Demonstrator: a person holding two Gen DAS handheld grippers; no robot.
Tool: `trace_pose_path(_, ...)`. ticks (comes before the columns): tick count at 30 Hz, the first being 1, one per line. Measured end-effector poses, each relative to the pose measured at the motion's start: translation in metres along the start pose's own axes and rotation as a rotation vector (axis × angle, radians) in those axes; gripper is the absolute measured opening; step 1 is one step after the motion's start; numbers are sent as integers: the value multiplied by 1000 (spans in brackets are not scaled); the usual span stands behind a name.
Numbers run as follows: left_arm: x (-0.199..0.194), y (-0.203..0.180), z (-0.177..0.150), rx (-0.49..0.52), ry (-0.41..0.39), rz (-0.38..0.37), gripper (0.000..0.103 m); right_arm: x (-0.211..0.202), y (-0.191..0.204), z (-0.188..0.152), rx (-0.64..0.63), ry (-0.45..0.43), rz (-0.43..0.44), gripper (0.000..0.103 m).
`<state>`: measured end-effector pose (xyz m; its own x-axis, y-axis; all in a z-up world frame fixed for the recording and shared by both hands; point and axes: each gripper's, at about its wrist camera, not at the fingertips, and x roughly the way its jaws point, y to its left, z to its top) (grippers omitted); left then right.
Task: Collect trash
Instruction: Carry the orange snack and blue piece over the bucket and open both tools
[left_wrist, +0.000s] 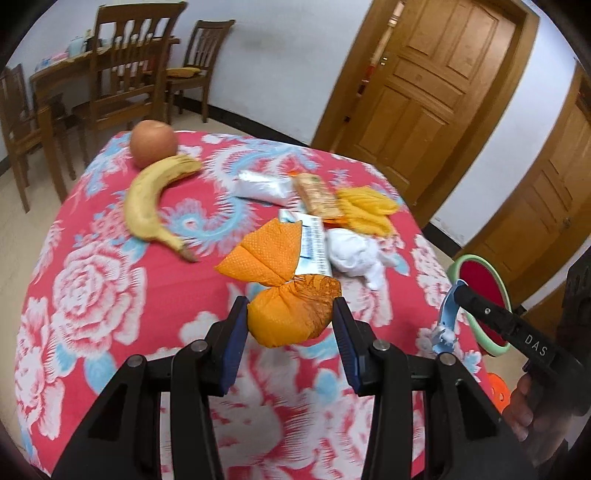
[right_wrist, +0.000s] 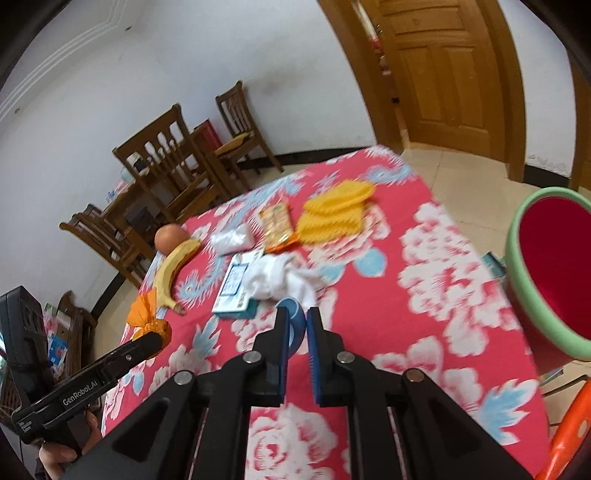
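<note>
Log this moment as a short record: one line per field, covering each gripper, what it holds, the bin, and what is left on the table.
left gripper: shut on orange napkin
right gripper: shut on light blue plastic piece
bin: red inside, green rim, beside the table's right edge
trash on table: white tissue, blue-white box, snack wrapper, yellow packaging, clear bag
fruit: banana, apple
surface: red floral tablecloth
</note>
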<state>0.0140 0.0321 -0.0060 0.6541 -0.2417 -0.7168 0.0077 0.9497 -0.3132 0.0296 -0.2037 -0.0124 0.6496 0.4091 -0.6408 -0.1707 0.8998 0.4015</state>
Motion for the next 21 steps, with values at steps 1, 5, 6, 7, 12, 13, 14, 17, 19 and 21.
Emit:
trace_pose_path(1, 2, -4, 1, 7, 3, -9, 46, -4, -4, 2, 5, -10, -7, 11)
trace_pose_path(5, 10, -28, 7, 47, 15, -54, 46, -18, -20, 6, 31, -38, -38, 11)
trace_pose_path(6, 11, -33, 8, 58, 16, -62, 46, -22, -26, 7, 39, -47, -46, 11)
trace_pose_path(7, 13, -39, 10, 70, 17, -69, 46, -25, -30, 8, 47, -55, -56, 11)
trace_pose_path(12, 21, -72, 16, 128, 25, -111, 46, -42, -58, 14, 96, -96, -102, 11)
trace_pose_path(13, 22, -78, 17, 136, 26, -118, 46, -45, -65, 15, 109, -105, -110, 11)
trace_pose_path(14, 24, -85, 18, 145, 28, -127, 46, -50, -73, 17, 125, -116, -123, 11)
trace_pose_path(17, 31, -102, 22, 170, 33, -148, 46, -61, -92, 20, 162, -141, -154, 11)
trace_pose_path(19, 36, -114, 23, 186, 39, -160, 46, -69, -106, 22, 185, -158, -180, 11)
trace_pose_path(21, 41, -125, 24, 202, 49, -175, 46, -75, -119, 23, 204, -170, -204, 11)
